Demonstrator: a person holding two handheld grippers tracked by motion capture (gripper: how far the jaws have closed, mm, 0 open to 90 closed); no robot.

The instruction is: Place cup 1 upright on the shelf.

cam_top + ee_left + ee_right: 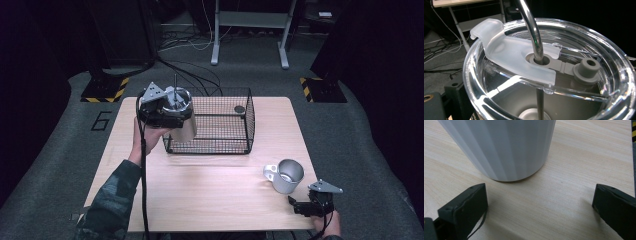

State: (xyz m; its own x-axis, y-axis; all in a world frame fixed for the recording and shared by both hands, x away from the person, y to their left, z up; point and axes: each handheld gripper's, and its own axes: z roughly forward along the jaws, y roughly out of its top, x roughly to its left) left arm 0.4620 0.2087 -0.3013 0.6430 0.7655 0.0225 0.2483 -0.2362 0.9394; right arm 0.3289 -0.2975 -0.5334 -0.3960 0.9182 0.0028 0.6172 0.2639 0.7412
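A steel tumbler (185, 126) with a clear lid (584, 100) and a bent metal straw (533, 35) hangs tilted over the left end of a black wire basket (220, 148). My left gripper (172, 107) is shut on its upper part, and the left gripper view looks down into the lid from very close. A pale ribbed mug (285, 175) with a handle on its left stands on the wooden table (200, 190) at the front right. Just behind it, near the table's front corner, my right gripper (301, 203) is open, and its jaws stand wide apart before the mug's wall (504, 147).
A small dark round object (239, 109) lies in the basket's far right corner. Beyond the table are two stands with yellow-black striped bases (105, 90), loose cables on the floor and a white desk frame (249, 30).
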